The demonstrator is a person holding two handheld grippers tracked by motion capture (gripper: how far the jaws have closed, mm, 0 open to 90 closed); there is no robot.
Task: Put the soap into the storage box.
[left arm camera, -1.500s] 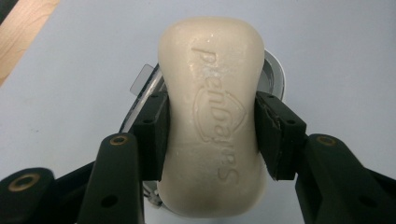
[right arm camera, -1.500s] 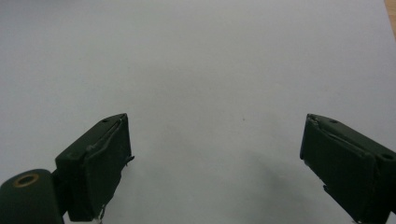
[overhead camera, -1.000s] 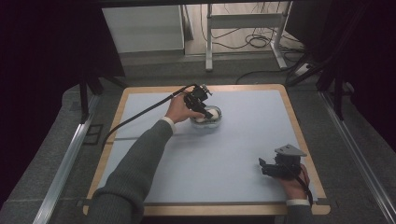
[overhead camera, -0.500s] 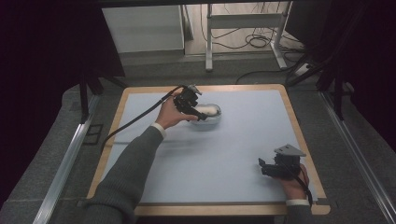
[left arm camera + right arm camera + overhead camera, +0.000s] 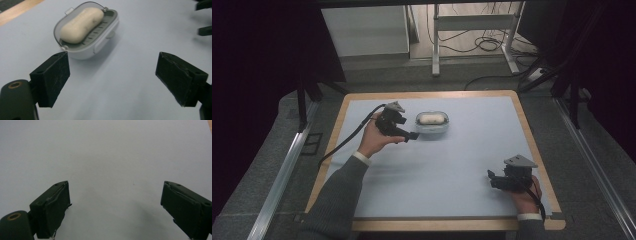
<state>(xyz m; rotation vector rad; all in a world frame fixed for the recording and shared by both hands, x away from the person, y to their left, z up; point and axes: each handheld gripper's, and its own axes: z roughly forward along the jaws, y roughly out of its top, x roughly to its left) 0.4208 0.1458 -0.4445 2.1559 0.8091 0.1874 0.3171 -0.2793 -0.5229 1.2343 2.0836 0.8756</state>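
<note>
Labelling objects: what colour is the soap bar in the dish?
Cream white soap bar; clearest in the left gripper view.

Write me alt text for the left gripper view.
A pale soap bar lies in an open grey soap dish on a light blue table. The left tongs are open, the dish just beyond their left pad, untouched.

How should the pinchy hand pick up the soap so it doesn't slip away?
Probably best across its short middle. The soap is a long rounded bar lying flat in the soap dish, so its top half stands above the rim. The left gripper is open beside it; come down from above, one of the fingers on each long side. It may be slippery.
</note>
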